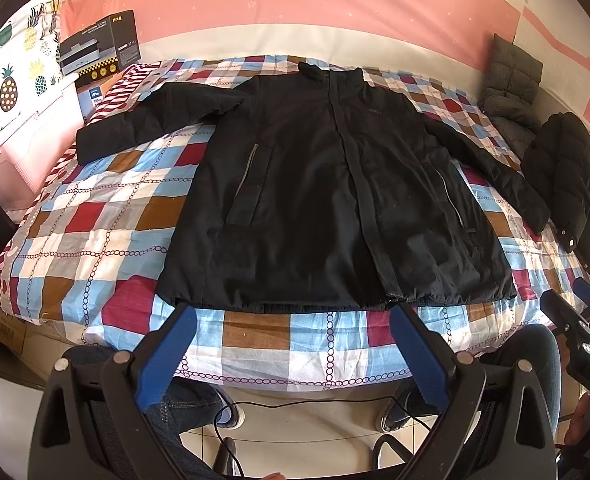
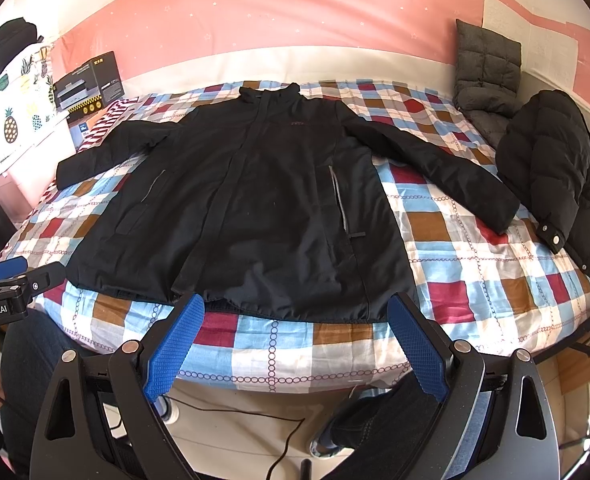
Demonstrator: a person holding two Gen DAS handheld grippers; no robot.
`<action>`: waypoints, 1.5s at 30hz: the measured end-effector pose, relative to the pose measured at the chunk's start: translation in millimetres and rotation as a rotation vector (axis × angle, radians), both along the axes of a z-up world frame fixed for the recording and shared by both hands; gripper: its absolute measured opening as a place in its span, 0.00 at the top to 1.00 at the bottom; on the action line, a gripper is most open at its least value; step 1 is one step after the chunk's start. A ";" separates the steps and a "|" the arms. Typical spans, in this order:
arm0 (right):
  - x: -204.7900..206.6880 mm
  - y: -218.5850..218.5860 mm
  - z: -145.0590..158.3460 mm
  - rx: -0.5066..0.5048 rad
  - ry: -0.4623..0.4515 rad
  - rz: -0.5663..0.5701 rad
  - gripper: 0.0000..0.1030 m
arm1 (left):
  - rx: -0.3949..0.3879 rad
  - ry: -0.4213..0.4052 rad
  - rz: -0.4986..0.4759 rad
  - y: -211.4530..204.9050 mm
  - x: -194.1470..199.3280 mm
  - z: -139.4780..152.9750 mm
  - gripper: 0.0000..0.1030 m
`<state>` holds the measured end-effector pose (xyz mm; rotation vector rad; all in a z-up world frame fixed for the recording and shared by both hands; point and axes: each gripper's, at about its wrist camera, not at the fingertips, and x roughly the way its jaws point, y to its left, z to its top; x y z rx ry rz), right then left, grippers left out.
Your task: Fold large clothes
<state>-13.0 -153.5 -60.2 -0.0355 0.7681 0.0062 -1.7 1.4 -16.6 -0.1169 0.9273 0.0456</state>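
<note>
A large black jacket (image 1: 319, 184) lies flat, front up, on the checked bedspread (image 1: 107, 216), collar at the far side, both sleeves spread out. It also shows in the right wrist view (image 2: 255, 208). My left gripper (image 1: 293, 312) is open and empty, held just short of the jacket's hem. My right gripper (image 2: 295, 304) is open and empty, also near the hem, towards its right half. The right gripper shows at the right edge of the left wrist view (image 1: 571, 296); the left gripper shows at the left edge of the right wrist view (image 2: 15, 272).
A second black puffy jacket (image 2: 555, 184) lies bunched at the bed's right edge, beside a grey quilted cushion (image 2: 483, 76). Black boxes (image 1: 99, 46) and a pineapple-print cloth (image 1: 11, 76) stand at far left. A cable (image 1: 295, 404) runs on the floor by the person's legs.
</note>
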 end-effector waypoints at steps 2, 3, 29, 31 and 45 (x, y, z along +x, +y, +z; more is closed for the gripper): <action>0.2 0.8 -2.1 0.001 0.000 0.000 0.09 | -0.001 0.000 0.000 0.1 0.1 0.0 0.04; 0.2 0.9 -2.2 0.000 0.000 0.000 0.09 | -0.001 0.001 0.000 0.1 0.3 0.1 0.04; 9.8 7.1 -12.7 -0.001 0.017 0.007 0.09 | -0.001 0.035 -0.001 -1.7 11.4 -13.0 0.04; 12.9 7.1 -12.2 -0.001 0.021 0.008 0.09 | -0.002 0.044 -0.002 -1.1 15.7 -12.1 0.04; 58.2 18.5 -15.8 0.000 0.051 0.049 0.09 | -0.029 0.082 0.010 19.8 59.2 -31.6 0.04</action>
